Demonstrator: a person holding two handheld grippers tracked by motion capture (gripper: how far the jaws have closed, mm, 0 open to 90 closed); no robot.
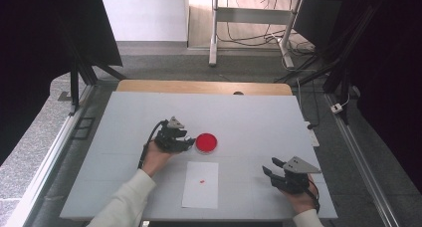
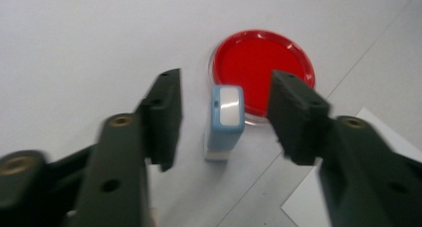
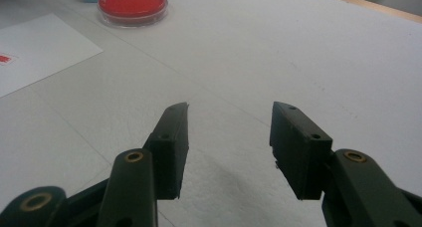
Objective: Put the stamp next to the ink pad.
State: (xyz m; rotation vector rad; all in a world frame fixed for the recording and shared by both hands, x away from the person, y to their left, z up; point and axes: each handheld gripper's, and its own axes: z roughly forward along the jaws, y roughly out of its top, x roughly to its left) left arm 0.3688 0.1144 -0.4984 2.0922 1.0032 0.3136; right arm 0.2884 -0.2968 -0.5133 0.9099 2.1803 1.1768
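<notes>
Left gripper view, item 1: a small blue stamp [image 2: 224, 121] with a pale top face, standing upright on the white table [image 2: 74, 38], its top end nearest the camera and its long axis running straight down to the tabletop. It sits between the 2 black jaws of the left gripper [image 2: 226, 117], roughly centred in the gap, with clear table showing on both sides of it; the pads touch nothing, so the jaws stand parted and the stamp is free. Item 2: a round red ink pad [image 2: 263, 70] in a clear dish, lying just beyond the stamp and slightly to its right in this view, its near rim touching or all but touching the stamp's far side (which of the 2 cannot be told). Item 3: a white sheet of paper [image 1: 200, 184] bearing 1 small red mark [image 1: 202, 180], seen in the high view on the person's side of the ink pad, near it and well apart from the right gripper [image 1: 271, 168]. Item 4: that right gripper, resting at the table's near right, jaws part open and holding nothing, pointed across bare table toward the ink pad. Judgement: the left hand is plainly the nearer to the stamp; any re-grip needs only a closing of the jaws across the stamp's narrow sides, any withdrawal a straight lift clear of its top.
</notes>
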